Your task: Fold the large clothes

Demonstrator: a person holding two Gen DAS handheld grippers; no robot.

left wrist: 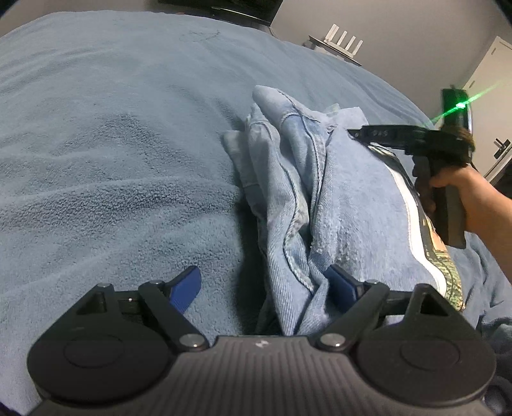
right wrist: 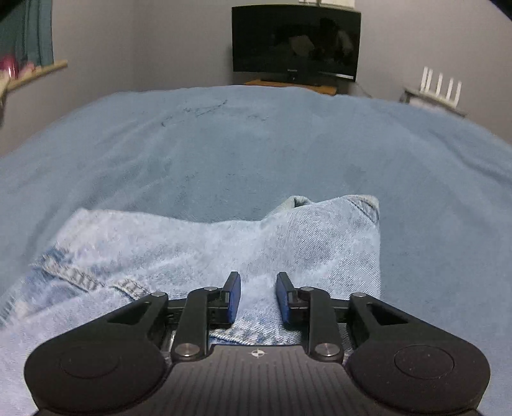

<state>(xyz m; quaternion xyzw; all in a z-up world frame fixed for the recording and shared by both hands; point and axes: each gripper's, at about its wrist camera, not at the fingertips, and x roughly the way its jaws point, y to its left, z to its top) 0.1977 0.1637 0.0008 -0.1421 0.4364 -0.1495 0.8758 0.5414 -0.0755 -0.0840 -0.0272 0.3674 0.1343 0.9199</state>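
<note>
Wide bare blanket (right wrist: 224,153) surrounds bunched jeans (right wrist: 192,243); left hand-held gripper (left wrist: 265,288) gapes, right hand-held gripper (right wrist: 258,296) clamps denim.

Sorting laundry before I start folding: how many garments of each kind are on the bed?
Light-blue denim jeans: 1
White garment with a printed picture, partly under the jeans: 1
Total: 2, both on the blue blanket.

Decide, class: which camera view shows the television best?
The right wrist view: the television stands whole against the far wall beyond the bed. The left wrist view catches only its lower edge, cut off by the frame's top.
</note>
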